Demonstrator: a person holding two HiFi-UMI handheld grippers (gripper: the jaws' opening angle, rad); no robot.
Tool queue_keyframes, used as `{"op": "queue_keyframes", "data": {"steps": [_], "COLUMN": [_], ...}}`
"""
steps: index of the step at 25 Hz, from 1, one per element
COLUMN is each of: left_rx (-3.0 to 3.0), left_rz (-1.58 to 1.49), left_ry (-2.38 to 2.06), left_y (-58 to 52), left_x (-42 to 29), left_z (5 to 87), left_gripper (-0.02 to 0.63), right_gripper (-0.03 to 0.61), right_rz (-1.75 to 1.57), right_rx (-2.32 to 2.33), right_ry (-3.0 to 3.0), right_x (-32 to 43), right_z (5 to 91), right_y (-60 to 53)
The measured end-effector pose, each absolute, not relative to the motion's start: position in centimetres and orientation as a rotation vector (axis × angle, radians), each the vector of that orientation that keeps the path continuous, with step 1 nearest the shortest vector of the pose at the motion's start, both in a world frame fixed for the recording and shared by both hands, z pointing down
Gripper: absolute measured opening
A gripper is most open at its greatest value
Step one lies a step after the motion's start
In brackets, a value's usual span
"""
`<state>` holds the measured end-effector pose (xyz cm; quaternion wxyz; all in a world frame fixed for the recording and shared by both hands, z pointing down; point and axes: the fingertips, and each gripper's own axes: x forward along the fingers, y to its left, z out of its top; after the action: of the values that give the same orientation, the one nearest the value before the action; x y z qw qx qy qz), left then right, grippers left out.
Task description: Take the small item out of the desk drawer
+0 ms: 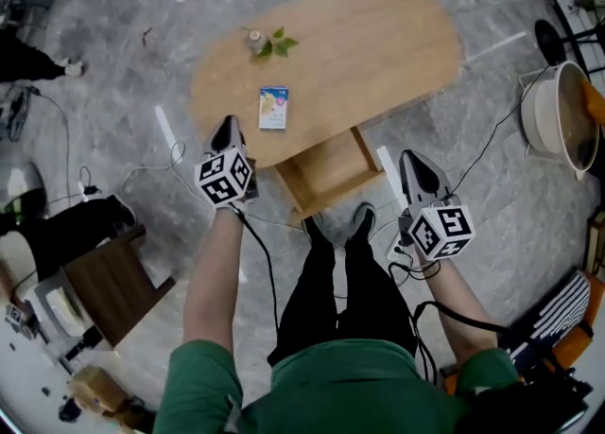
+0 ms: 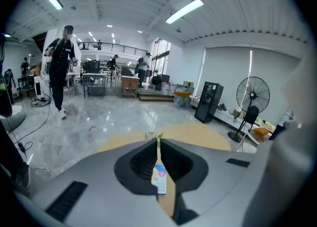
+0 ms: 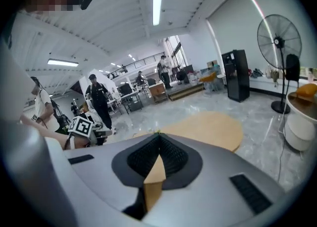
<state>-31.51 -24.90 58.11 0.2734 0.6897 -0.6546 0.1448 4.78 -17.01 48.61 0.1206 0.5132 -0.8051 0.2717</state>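
A small blue-and-white box (image 1: 273, 107) lies flat on the oval wooden desk (image 1: 378, 44), near its front edge. Below the desktop the drawer (image 1: 326, 172) stands pulled out, and its wooden bottom shows nothing in it. My left gripper (image 1: 227, 125) hovers at the desk's front left edge, shut and holding nothing. In the left gripper view the box (image 2: 159, 179) shows through the slit below the closed jaws of the left gripper (image 2: 157, 139). My right gripper (image 1: 408, 156) hangs right of the drawer, also shut and holding nothing. In its own view the right gripper (image 3: 159, 136) has only wood behind it.
A small vase with green leaves (image 1: 261, 43) stands at the desk's far left. A white pot (image 1: 553, 115) and a fan base (image 1: 548, 42) sit on the floor to the right. A brown box (image 1: 113, 286) and cables (image 1: 142, 172) lie to the left. My legs stand before the drawer.
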Motion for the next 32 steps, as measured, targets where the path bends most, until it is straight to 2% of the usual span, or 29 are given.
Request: {"op": "queue_keyframes", "data": {"steps": [6, 14, 24, 32], "left_rx": [2.029, 2.324, 2.426, 2.481], "left_rz": [0.235, 0.114, -0.004, -0.050], "left_ry": [-1.867, -1.979, -2.113, -2.138], "left_y": [-24.7, -22.1, -16.9, -15.3], "left_x": [-28.6, -23.8, -22.7, -21.4], "left_z": [41.1, 21.3, 10.5, 7.6], "left_gripper": [0.029, 0.029, 0.029, 0.029], "right_gripper": [0.023, 0.023, 0.023, 0.023], "right_rz": [0.559, 0.276, -0.084, -0.271], "right_rx": [1.566, 1.584, 1.568, 1.572], "right_ry": [-2.516, -2.660, -2.768, -2.765], "right_x": [4.1, 1.8, 1.2, 2.0], "right_z": [35.1, 20.4, 9.4, 6.3], "right_y": [-23.0, -23.9, -20.6, -18.9]}}
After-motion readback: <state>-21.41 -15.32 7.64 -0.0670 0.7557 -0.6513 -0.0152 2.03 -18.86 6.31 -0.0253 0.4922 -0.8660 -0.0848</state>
